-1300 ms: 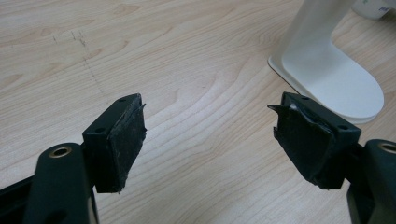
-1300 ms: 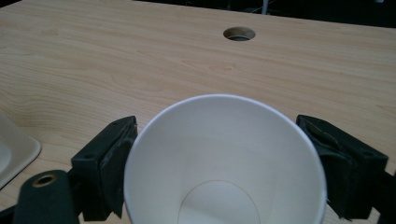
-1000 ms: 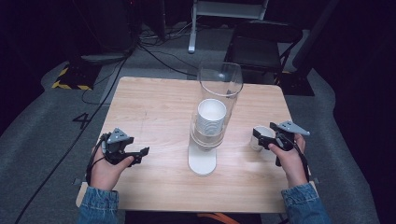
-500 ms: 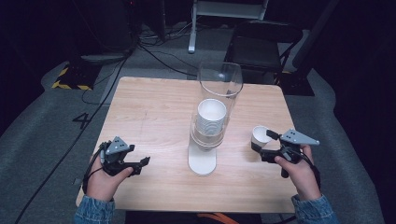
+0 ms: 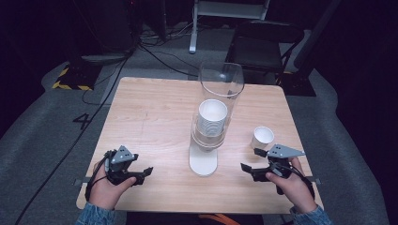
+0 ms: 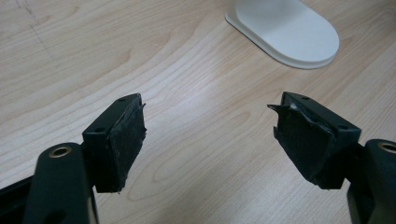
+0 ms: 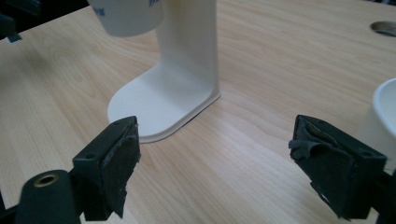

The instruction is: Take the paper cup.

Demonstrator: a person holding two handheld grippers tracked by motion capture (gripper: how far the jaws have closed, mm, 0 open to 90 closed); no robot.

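At 1 o'clock from our empty, open right gripper (image 5: 257, 161) stands a loose paper cup (image 5: 262, 137); a careless swing could tip it. Our left gripper (image 5: 142, 175) is open too.

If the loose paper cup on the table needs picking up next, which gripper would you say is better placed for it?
The right gripper, probably. The loose paper cup stands upright just beyond it, its jaws wide open. The left gripper, also open, lies across the table past the cup dispenser.
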